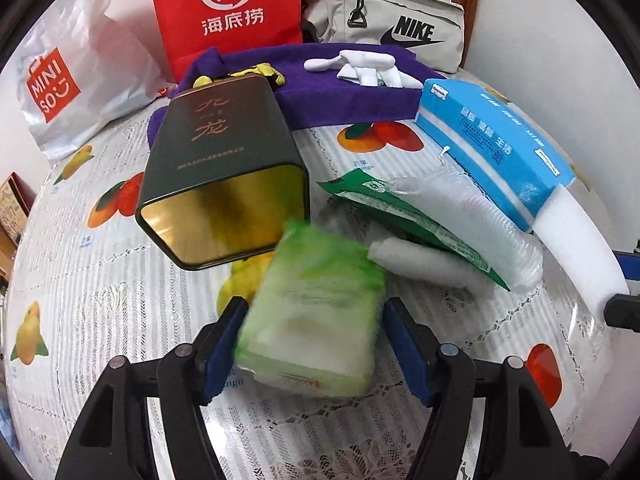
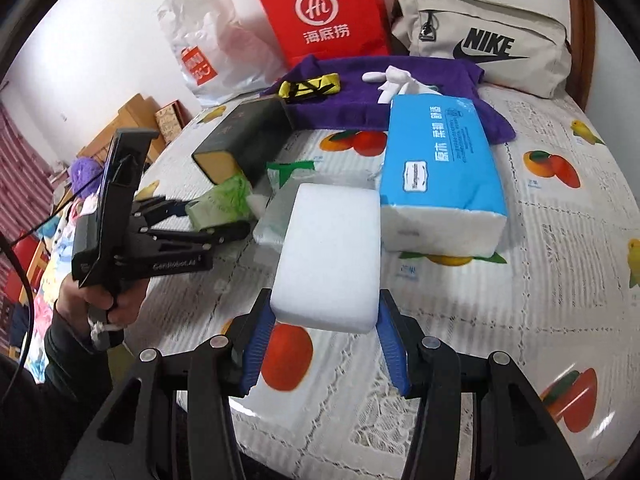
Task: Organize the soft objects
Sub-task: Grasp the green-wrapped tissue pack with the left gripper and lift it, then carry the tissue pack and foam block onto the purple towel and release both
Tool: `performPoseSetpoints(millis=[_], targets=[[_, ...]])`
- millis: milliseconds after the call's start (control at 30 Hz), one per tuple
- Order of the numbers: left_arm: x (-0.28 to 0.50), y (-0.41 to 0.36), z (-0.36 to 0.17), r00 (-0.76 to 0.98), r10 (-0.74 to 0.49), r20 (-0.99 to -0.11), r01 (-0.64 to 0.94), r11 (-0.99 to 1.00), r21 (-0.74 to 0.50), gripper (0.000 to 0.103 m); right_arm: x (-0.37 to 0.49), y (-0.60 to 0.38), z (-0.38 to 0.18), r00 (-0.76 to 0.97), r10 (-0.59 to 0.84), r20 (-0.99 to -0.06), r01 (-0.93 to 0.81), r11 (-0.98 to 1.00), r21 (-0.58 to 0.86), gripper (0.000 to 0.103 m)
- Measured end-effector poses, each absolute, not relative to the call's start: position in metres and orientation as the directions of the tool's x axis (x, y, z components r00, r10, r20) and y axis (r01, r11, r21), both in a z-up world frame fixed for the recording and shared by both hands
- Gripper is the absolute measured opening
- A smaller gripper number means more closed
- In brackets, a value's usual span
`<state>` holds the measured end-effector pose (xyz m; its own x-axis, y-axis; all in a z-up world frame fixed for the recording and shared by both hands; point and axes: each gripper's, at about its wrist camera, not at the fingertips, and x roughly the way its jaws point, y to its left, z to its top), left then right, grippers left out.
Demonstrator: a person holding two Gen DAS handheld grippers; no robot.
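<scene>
- Between the blue pads of the left gripper (image 1: 312, 344), a green tissue pack (image 1: 310, 320) sits blurred; the left pad touches its edge, the right pad stands just beside it, so a firm pinch cannot be told.
- From the right wrist view, the left gripper (image 2: 224, 216) reaches toward the same green tissue pack (image 2: 222, 204), the person's left hand (image 2: 102, 300) wrapped round its handle.
- Right gripper (image 2: 326, 320): fingers spread wide and pressed on either side of a white foam block (image 2: 332, 256), held at its near end, the far end pointing toward the other goods.
- Surface: a bed cover (image 2: 540, 280) printed with mangoes and oranges, overlaid with white lace.
- On it lie a dark tin box (image 1: 224, 172) on its side with a gold end, a green wrapper (image 1: 400, 208), a blue tissue pack (image 2: 436, 176) just beside the foam, and a purple towel (image 2: 340, 104) bearing white gloves (image 1: 360, 68) and a yellow strap (image 2: 310, 84).
- Against the white wall stand a red bag (image 2: 324, 12), a white plastic bag (image 1: 68, 80) and a beige pouch (image 2: 488, 40).
- Legible writing: "Hi" with Chinese characters on the red bag, "MINISO" on the plastic bag, "NIKE" on the pouch, gold Chinese characters on the tin.
</scene>
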<state>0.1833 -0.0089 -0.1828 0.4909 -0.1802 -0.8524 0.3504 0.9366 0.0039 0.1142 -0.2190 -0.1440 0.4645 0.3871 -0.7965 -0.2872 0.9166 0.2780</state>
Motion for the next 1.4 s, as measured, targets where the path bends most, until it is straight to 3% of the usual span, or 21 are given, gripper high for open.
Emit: performPoseSetpoints(millis=[167,567,833,1400], targets=[[0.174,-0.007,-0.175,0.496,-0.181,-0.849,0.347,0.938,0.003,0.052,0.105,-0.223,-0.15,0.436,0.419,-0.797,-0.298,0.902,0.312,0.05],[0.155,0.015,-0.122,0.556,-0.22,-0.802,0.299,0.953,-0.054,0.052,0.089,-0.256,-0.153,0.458,0.368,-0.809,-0.232,0.928,0.291,0.05],[0.172,0.014,-0.095,0.584,-0.22,-0.781,0.264,0.962,-0.074,0.052,0.095,-0.266,-0.123,0.516,0.425,-0.744,-0.271,0.905,0.329,0.05],[0.243,0.031,-0.068,0.598,-0.173,-0.782,0.135,0.984,-0.114,0.052,0.245,-0.268,-0.072,0.612,0.316,-0.725,-0.232,0.948,0.218,0.05]])
